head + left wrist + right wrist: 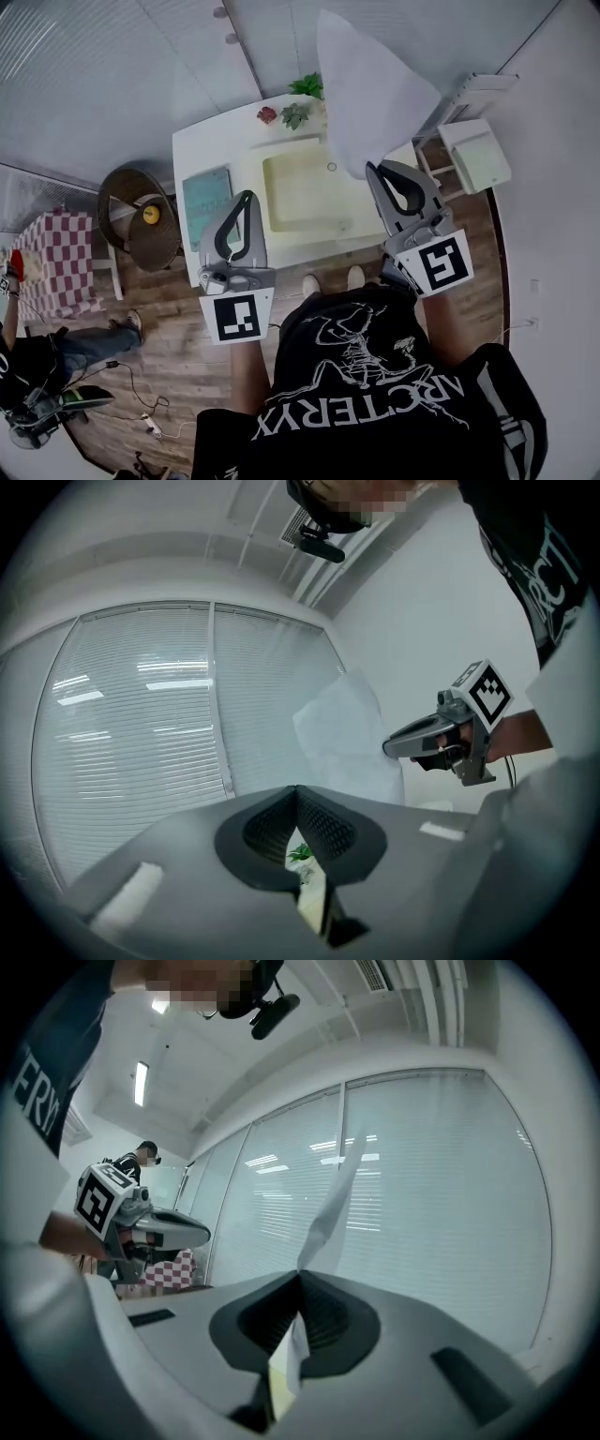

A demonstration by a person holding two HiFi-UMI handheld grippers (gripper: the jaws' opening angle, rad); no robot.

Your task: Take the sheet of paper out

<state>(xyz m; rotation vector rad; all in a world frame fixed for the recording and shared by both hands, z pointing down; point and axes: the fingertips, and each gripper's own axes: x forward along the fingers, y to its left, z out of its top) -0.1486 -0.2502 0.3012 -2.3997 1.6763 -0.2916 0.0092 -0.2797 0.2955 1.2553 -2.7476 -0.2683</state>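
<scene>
White slatted blinds [441,1194] and pale walls close the room behind a white worktop [211,141]. Well above it, clear of everything, the sheet of paper [370,103] stands in the air: thin, white, slightly translucent, curling into a soft cone. The right tool [370,169] is clamped on its lower edge, ribbed dark pads pressing the paper from both sides. Only that small strip is held, so the tall free part will likely flop or fold over, and a quick swing could crease it at the pinch or tease it out of the smooth pads. The left tool [248,195] is closed on nothing, its tips meeting, so the loose end has no support. Below lies a shallow, pale yellow tray [300,192] with rounded corners, beside it a flat teal folder [206,202]. A dropped sheet would probably drift down onto these, or onto the small leafy plants [305,89] at the worktop's far edge.
</scene>
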